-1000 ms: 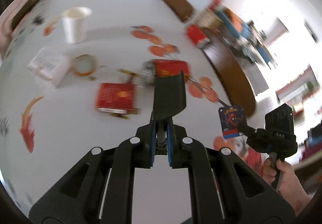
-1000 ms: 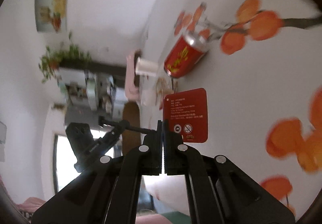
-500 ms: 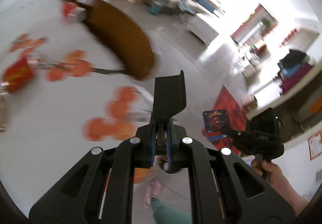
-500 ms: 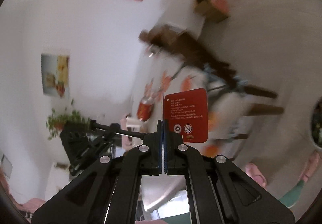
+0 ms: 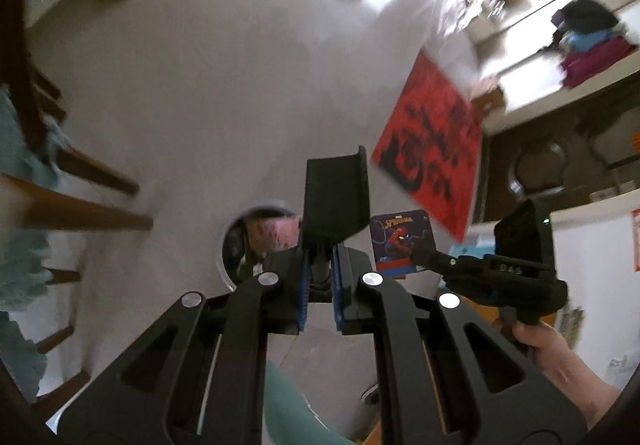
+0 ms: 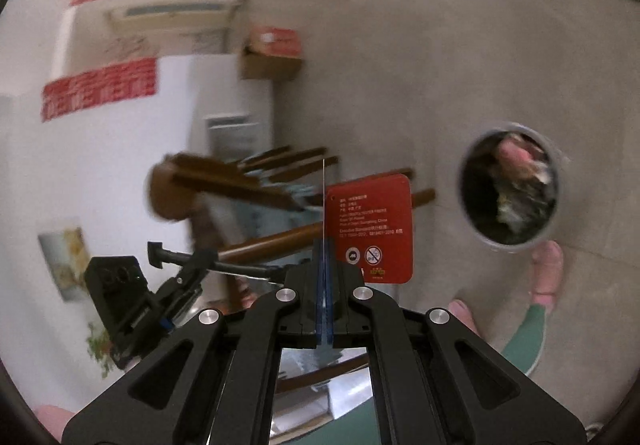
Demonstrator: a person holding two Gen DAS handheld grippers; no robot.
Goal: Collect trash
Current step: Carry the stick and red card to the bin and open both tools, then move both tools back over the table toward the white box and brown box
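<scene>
My left gripper (image 5: 320,277) is shut on a black plastic scoop-shaped piece (image 5: 335,201) that stands up in front of the camera. My right gripper (image 6: 324,277) is shut on a red card (image 6: 370,227); its Spider-Man face shows in the left wrist view (image 5: 402,245). A round grey trash bin (image 6: 510,187) with rubbish inside stands on the floor, to the right of the card. In the left wrist view the bin (image 5: 256,241) lies just behind the left fingers, partly hidden.
Wooden chair legs (image 5: 76,185) and a brown stool (image 6: 180,185) stand at the left. A red mat (image 5: 432,149) lies on the grey floor. A cardboard box (image 6: 272,53) sits farther off. The person's pink slippers (image 6: 546,273) are beside the bin.
Both grippers have swung away from the table down toward the floor. The bin has come into view. Each gripper still holds its item.
</scene>
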